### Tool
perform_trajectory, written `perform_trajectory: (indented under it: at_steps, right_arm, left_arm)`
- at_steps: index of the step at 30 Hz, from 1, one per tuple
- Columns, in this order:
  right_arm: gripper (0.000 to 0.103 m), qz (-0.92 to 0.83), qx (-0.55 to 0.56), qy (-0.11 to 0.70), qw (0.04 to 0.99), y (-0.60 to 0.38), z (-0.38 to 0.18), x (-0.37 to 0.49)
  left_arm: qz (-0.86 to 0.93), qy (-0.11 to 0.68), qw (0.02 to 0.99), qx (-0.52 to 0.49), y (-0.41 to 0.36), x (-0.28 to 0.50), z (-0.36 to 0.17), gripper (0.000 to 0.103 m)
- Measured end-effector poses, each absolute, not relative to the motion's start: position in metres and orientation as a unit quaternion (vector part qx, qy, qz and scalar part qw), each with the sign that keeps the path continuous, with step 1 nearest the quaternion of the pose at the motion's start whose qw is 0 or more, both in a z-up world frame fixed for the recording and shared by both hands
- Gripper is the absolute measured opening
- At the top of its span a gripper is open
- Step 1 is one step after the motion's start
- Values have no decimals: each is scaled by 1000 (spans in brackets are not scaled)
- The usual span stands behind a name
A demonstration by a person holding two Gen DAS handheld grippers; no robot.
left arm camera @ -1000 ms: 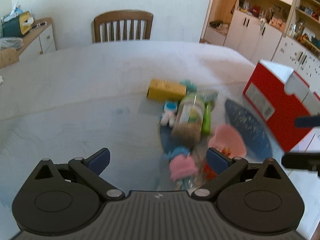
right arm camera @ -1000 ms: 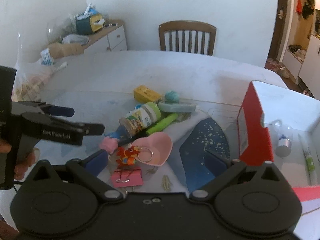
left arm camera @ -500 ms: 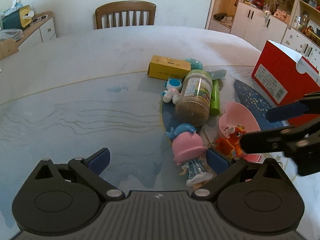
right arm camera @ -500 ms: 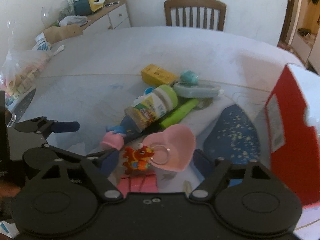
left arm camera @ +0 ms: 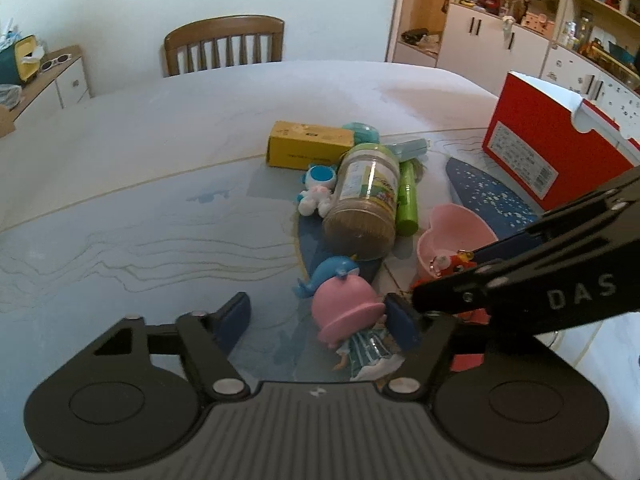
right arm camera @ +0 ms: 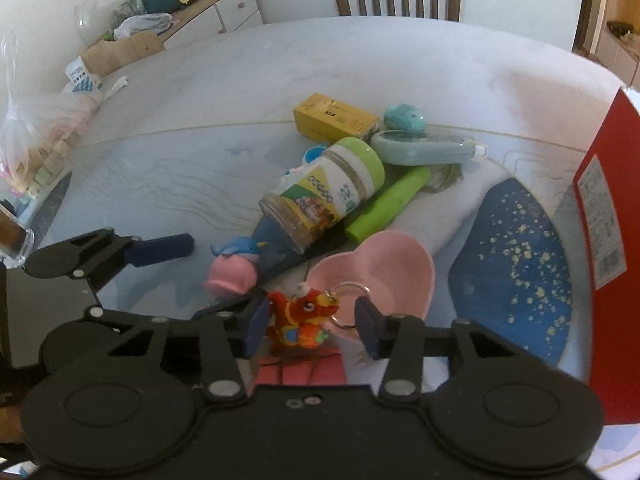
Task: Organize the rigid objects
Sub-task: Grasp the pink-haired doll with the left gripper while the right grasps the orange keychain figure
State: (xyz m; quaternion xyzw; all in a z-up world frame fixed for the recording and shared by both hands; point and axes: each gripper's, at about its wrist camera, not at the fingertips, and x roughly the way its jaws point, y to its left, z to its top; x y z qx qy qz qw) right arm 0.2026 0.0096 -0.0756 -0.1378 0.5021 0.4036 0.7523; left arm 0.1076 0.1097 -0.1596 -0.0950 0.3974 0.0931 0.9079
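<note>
A small doll with a pink hat (left arm camera: pixel 344 312) lies on the table between the fingers of my left gripper (left arm camera: pixel 316 320). Its jaws are closing; the right pad is at the hat and the left pad (left arm camera: pixel 232 320) stands well clear. A red dragon keychain (right arm camera: pixel 300 316) with a metal ring leans on the rim of a pink heart dish (right arm camera: pixel 384 268). My right gripper (right arm camera: pixel 311 328) straddles the keychain with its jaws closing, and a gap remains on the ring side. The two grippers sit side by side, almost touching.
Behind lie a green-lidded jar (left arm camera: pixel 364 208) on its side, a green tube (left arm camera: pixel 406 200), a yellow box (left arm camera: pixel 308 144), a blue whale (left arm camera: pixel 332 274) and a small white figure (left arm camera: pixel 318 188). A red box (left arm camera: pixel 552 152) stands at the right. A pink binder clip (right arm camera: pixel 300 368) lies under my right gripper.
Both grippers have sunk toward the table and narrowed from wide open. The right one slid in over the keychain, close beside the left one at the doll.
</note>
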Motion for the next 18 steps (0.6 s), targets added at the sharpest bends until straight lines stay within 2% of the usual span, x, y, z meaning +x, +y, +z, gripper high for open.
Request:
perform_trajectory:
  at_steps: [2, 9, 11, 13, 18]
  right_arm:
    - [33, 403, -136, 505, 751, 11, -76, 203]
    - [27, 403, -130, 503, 753, 11, -74, 200]
    - [16, 404, -124, 501, 756, 10, -72, 200]
    - [11, 405, -117, 499, 757, 8, -69, 201]
    - [11, 405, -103, 496, 761, 1, -63, 199]
  left_arm:
    - [84, 396, 909, -96, 108, 108, -159, 60]
    - [69, 398, 909, -100, 104, 110, -157, 43]
    - [66, 400, 909, -100, 103, 110, -157, 37]
    - [67, 403, 907, -100, 102, 110, -156, 37]
    - [74, 406, 902, -130, 109, 108, -153, 37]
